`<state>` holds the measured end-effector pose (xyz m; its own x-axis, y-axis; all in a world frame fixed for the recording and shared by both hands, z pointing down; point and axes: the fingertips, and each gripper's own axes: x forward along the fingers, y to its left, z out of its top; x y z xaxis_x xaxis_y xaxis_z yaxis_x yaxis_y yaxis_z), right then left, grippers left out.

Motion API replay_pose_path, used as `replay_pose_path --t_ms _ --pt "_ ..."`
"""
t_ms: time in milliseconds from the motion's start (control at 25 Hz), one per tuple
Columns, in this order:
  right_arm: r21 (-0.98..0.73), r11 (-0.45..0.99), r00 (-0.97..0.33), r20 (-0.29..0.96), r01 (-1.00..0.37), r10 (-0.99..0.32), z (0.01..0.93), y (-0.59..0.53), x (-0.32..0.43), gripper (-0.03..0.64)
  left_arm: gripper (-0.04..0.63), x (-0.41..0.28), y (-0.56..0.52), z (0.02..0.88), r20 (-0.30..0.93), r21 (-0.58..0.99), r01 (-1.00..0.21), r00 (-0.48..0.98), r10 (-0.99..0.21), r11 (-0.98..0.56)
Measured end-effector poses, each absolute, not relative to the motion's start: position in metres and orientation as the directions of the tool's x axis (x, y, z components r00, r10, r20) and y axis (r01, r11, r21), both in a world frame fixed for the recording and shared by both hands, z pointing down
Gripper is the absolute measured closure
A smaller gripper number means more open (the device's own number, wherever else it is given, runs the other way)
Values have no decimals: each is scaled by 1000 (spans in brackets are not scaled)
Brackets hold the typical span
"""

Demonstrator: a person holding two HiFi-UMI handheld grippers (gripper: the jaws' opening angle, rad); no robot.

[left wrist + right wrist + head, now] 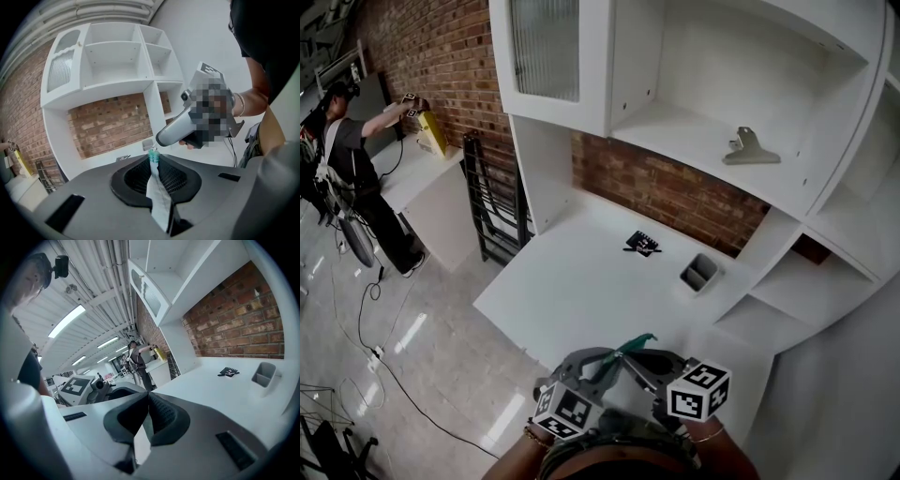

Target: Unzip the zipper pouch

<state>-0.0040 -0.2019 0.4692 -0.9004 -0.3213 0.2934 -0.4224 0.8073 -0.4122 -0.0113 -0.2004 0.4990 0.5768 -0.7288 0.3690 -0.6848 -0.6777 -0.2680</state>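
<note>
Above the near edge of the tabletop, the left gripper clamps the pale zipper pouch, bracing it. The right gripper, jaws pressed together, meets the pouch's teal zipper end, apparently to pull.

Red brick wall behind white shelving unit; ribbed glass door upper left. White desk surface below. Glossy pale floor with light reflections. Second white table along same wall; dark rack, possibly folded, beside it. Strip lights overhead.
</note>
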Motion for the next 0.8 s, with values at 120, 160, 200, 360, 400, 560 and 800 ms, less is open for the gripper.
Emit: replay_pose_path --t_ms 120,160,200,360,400,560,800 --pt "-415 804 -899 298 -426 -322 472 -202 -4 612 557 -12 -199 501 372 -261 -688 575 -728 -677" --pt "-416 800 -896 302 -431 -326 474 -203 -4 612 557 -13 -199 502 375 -262 -688 574 -728 -677" --pt "-417 796 -892 308 -439 -331 475 -203 -3 612 557 -13 -198 502 377 -263 -687 573 -728 -677" --pt "-423 787 -887 317 -450 -337 478 -205 1 612 557 -11 -197 503 378 -264 -685 574 -726 -679" --pt "-422 787 -886 316 -450 -338 478 -206 1 612 557 -11 -198 504 378 -264 -685 574 -727 -679" --pt "-411 777 -872 330 -477 -360 481 -211 5 613 557 -11 -198 503 376 -261 -685 576 -726 -680" --pt "-419 770 -871 329 -480 -364 483 -212 8 612 557 -9 -196 503 376 -265 -682 578 -724 -682"
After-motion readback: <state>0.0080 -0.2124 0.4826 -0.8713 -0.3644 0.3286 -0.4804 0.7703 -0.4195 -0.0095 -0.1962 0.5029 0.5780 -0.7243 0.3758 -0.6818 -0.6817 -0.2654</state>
